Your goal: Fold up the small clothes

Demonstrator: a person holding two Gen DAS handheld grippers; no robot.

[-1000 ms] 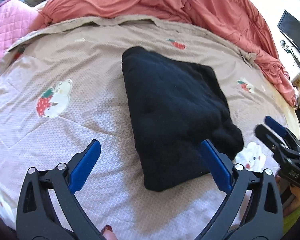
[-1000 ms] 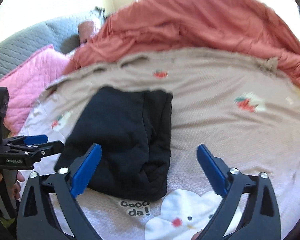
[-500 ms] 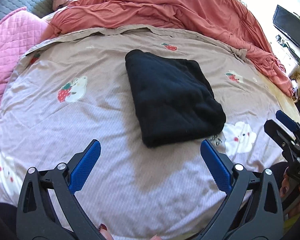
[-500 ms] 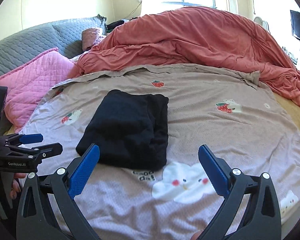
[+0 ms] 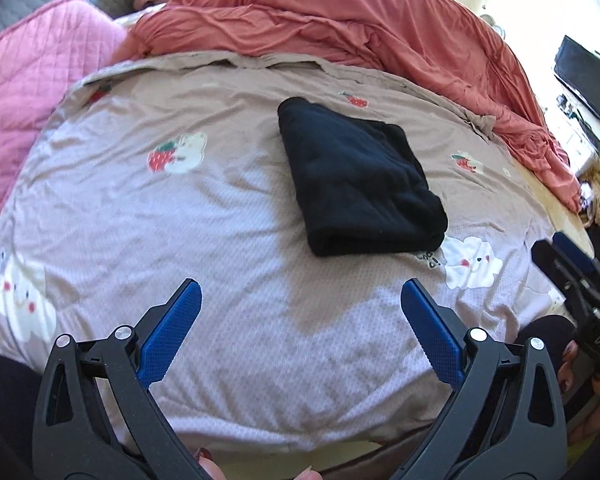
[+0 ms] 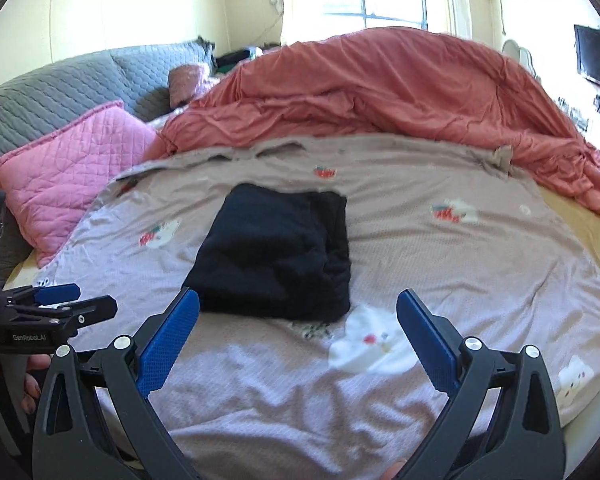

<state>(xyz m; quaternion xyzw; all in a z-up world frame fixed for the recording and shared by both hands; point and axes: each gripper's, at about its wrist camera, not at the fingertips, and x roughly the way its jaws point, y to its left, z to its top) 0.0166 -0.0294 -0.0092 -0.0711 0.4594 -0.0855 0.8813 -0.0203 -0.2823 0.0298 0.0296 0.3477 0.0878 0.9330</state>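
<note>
A dark navy garment [image 5: 360, 176] lies folded into a compact block on the lilac cartoon-print sheet [image 5: 172, 240], and it shows too in the right wrist view [image 6: 276, 256]. My left gripper [image 5: 300, 292] hangs open well short of the garment, nothing between its blue pads. My right gripper [image 6: 298, 300] is open as well, just short of the garment's near edge and above the sheet. Each gripper appears at the edge of the other's view: the right gripper [image 5: 568, 264], the left gripper [image 6: 60, 304].
A salmon-red duvet [image 5: 360, 28] is heaped along the far side of the bed. A pink quilted pillow [image 6: 72, 172] and a grey headboard [image 6: 60, 92] lie to the left. A black monitor [image 5: 586, 78] stands at the right. A person's fingers show under both grippers.
Both grippers have drawn back and up from the folded garment, which now looks smaller and farther away. The garment has stayed in place. Both grippers remain open.
</note>
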